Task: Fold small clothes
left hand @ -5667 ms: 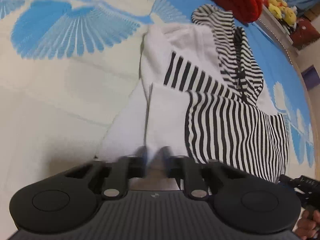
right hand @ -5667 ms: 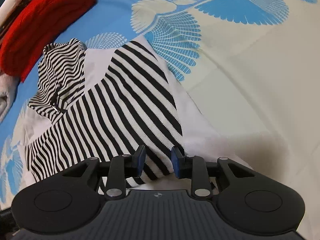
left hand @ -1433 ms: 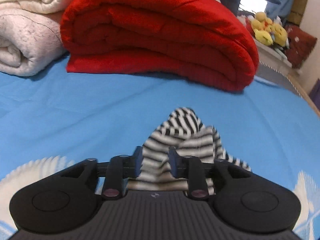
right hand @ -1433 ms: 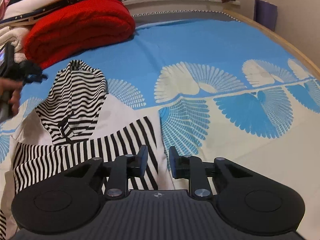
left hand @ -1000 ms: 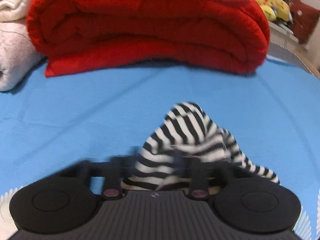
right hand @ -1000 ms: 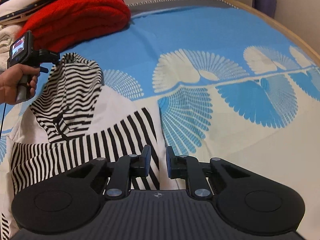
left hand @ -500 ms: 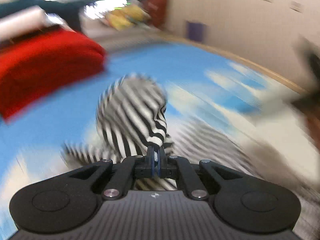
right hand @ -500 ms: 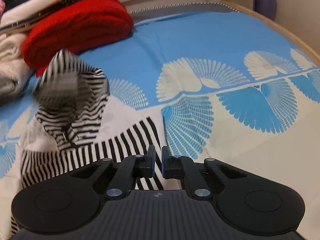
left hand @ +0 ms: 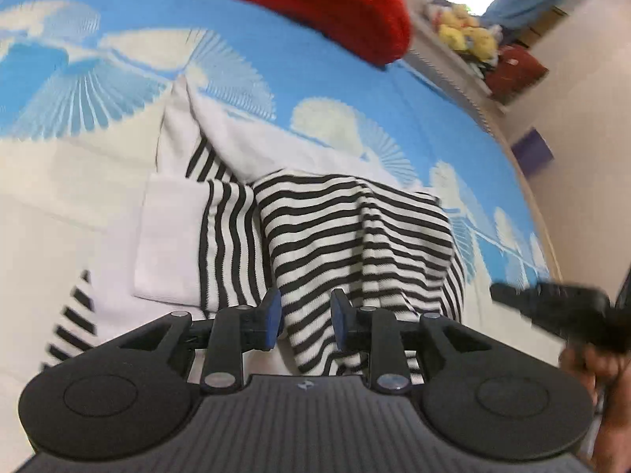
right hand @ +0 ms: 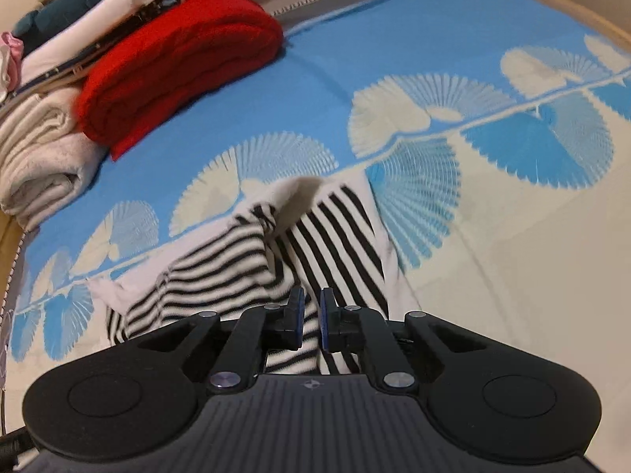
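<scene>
Striped black-and-white hoodie lies on the blue bedspread, below the red blanket. Left claw is opening over it; right claw, nearly closed, seemingly grips nothing.

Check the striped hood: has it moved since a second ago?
Yes. The hood lay stretched up toward the red blanket; now it is folded down over the garment's body, away from the blanket, toward the camera.

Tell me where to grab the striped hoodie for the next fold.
Probably the white sleeve cuff on the striped hoodie: it lies flat and free at the garment's left edge. Come from that open side with the left gripper, whose jaws are opening, and pinch the cuff's outer edge.
</scene>
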`<act>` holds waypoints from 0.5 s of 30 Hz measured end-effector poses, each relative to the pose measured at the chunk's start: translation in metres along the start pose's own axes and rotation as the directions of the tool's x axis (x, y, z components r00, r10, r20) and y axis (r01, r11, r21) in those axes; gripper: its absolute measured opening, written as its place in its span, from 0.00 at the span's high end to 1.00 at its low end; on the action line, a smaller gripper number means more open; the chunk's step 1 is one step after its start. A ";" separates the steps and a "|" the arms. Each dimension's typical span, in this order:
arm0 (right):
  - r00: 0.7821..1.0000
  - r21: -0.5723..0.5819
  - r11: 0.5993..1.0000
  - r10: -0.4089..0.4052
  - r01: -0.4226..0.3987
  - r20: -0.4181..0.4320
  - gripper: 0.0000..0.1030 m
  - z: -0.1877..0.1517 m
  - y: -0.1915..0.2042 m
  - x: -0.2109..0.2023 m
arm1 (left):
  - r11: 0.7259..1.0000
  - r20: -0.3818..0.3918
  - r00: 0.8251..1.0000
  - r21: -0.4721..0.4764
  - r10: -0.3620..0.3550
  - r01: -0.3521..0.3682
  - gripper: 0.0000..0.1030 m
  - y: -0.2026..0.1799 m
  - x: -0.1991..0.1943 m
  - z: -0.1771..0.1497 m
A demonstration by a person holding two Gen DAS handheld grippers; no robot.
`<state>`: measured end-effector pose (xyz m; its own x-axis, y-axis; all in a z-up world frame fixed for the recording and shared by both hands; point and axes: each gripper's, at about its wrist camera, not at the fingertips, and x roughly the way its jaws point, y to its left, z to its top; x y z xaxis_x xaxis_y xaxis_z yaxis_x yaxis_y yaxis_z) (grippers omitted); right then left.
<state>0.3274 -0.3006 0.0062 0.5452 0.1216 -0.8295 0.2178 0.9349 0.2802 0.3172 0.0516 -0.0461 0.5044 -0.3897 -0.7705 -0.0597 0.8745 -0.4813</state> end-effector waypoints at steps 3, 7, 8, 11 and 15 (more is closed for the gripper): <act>0.999 0.039 0.999 -0.002 0.004 -0.041 0.92 -0.004 -0.004 0.014 | 0.998 -0.042 0.999 -0.052 -0.025 0.023 0.69 0.010 0.021 0.009; 0.993 0.089 0.996 0.023 -0.012 -0.116 0.83 -0.008 -0.004 0.038 | 0.993 -0.112 0.994 -0.113 0.011 -0.024 0.67 0.027 0.040 0.002; 0.991 0.098 0.995 0.023 -0.010 -0.133 0.78 -0.011 -0.001 0.045 | 0.992 -0.124 0.992 -0.122 0.011 -0.026 0.67 0.029 0.045 0.001; 0.983 0.107 0.994 0.017 0.003 -0.181 0.77 -0.019 0.007 0.063 | 0.991 -0.134 0.991 -0.129 0.003 -0.020 0.67 0.030 0.051 0.000; 0.975 0.086 0.994 -0.043 0.064 -0.219 0.77 -0.026 0.011 0.078 | 0.996 -0.145 0.989 -0.094 -0.008 -0.006 0.81 0.025 0.059 0.000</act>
<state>0.3509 -0.2720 -0.0677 0.3448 0.1509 -0.9265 0.3211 0.9085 0.2675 0.3456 0.0500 -0.1038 0.3746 -0.4342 -0.8193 -0.1437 0.8457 -0.5139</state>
